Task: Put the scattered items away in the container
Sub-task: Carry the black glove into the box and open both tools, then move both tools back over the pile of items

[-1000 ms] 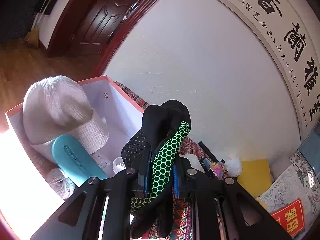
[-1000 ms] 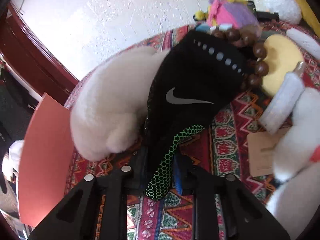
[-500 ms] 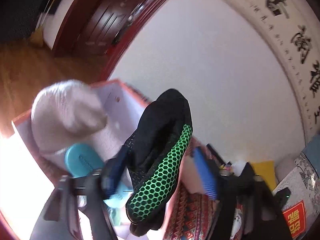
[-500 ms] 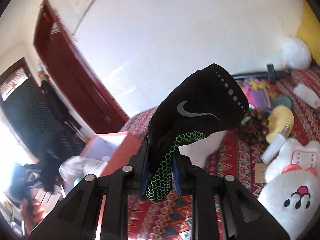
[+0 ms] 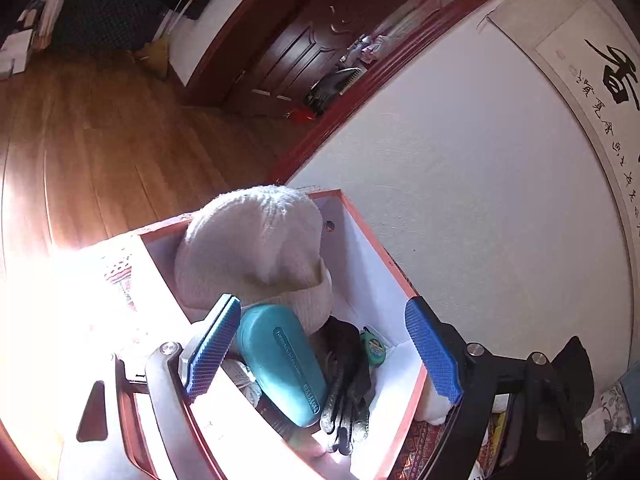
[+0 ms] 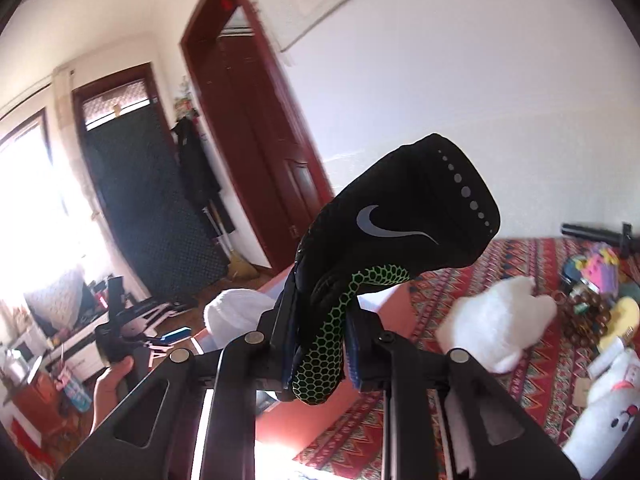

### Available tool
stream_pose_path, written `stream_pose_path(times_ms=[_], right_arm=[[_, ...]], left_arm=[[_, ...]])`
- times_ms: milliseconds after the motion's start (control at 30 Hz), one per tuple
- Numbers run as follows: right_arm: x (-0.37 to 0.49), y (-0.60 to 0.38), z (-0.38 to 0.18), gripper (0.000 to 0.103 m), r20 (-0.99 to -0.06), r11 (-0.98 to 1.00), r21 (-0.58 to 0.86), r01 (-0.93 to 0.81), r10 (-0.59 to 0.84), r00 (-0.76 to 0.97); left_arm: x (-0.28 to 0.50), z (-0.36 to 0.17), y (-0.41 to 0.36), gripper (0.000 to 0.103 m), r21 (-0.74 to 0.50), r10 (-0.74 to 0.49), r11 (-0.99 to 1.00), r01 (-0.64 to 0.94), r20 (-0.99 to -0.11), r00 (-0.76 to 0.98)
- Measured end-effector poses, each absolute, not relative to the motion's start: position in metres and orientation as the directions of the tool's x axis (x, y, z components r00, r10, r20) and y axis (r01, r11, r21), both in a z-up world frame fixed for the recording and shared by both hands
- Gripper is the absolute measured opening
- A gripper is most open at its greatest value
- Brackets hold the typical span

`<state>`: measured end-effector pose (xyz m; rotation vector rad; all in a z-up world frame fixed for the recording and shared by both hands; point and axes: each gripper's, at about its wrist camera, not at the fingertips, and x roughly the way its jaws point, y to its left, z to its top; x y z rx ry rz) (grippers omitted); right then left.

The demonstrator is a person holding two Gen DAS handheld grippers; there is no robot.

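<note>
Patterned red cloth (image 6: pixel 532 264) covers the surface under both of my grippers, and white wall fills the background. Low in the right wrist view, my right gripper (image 6: pixel 320 354) is clenched on a black glove (image 6: pixel 400 216) with green honeycomb trim, held up at frame centre. In the left wrist view my left gripper (image 5: pixel 316 354) stands released, blue pads wide apart with nothing between them, over the red-rimmed box (image 5: pixel 376 248). Inside the box, lower centre, lies a second black glove (image 5: pixel 346 372) just beside a teal case (image 5: pixel 280 364), with a cream knit hat (image 5: pixel 256 248) behind them. Farther off, upper centre, is a dark red door (image 5: pixel 304 48).
</note>
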<state>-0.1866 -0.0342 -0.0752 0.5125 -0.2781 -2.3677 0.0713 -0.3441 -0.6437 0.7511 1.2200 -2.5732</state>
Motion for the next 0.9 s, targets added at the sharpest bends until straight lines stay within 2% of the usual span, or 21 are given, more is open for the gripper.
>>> stream_pose_path(times_ms=[233, 300, 333, 367, 400, 433, 467, 500, 667, 900], right_arm=[[-0.189, -0.111, -0.05, 0.019, -0.229, -0.653, 0.296, 0.697, -0.757, -0.612], [-0.198, -0.142, -0.05, 0.02, -0.247, -0.612, 0.283, 0.739, -0.79, -0.561], [-0.208, -0.162, -0.056, 0.028, -0.294, -0.582, 0.288, 0.761, -0.81, -0.508], [-0.221, -0.183, -0.069, 0.054, -0.381, -0.566, 0.308, 0.765, -0.81, -0.446], [-0.233, -0.2, -0.085, 0.07, -0.479, -0.583, 0.332, 0.742, -0.781, -0.4], [-0.241, -0.208, -0.1, 0.079, -0.552, -0.621, 0.344, 0.704, -0.741, -0.383], [-0.243, -0.209, -0.112, 0.078, -0.587, -0.644, 0.35, 0.68, -0.717, -0.376], [-0.241, -0.204, -0.119, 0.078, -0.584, -0.639, 0.357, 0.681, -0.722, -0.371], [-0.233, -0.139, -0.126, 0.078, -0.521, -0.674, 0.412, 0.613, -0.726, -0.449], [-0.221, -0.003, -0.124, 0.078, -0.425, -0.729, 0.543, 0.416, -0.666, -0.613]], left_arm=[[0.081, -0.64, -0.348, 0.084, -0.658, 0.018, -0.653, 0.375, -0.508, -0.861], [0.082, -0.638, -0.347, 0.084, -0.663, 0.02, -0.649, 0.373, -0.505, -0.863], [0.083, -0.637, -0.347, 0.084, -0.666, 0.019, -0.646, 0.374, -0.504, -0.864], [0.084, -0.637, -0.348, 0.084, -0.668, 0.019, -0.643, 0.374, -0.502, -0.864], [0.084, -0.637, -0.348, 0.084, -0.671, 0.021, -0.641, 0.373, -0.501, -0.865], [0.084, -0.636, -0.348, 0.084, -0.673, 0.024, -0.64, 0.371, -0.5, -0.866], [0.084, -0.636, -0.348, 0.084, -0.675, 0.027, -0.639, 0.368, -0.497, -0.867], [0.084, -0.634, -0.348, 0.084, -0.677, 0.028, -0.639, 0.365, -0.494, -0.869], [0.082, -0.63, -0.339, 0.084, -0.665, 0.031, -0.659, 0.353, -0.492, -0.87], [0.064, -0.619, -0.294, 0.084, -0.618, 0.081, -0.733, 0.284, -0.494, -0.866]])
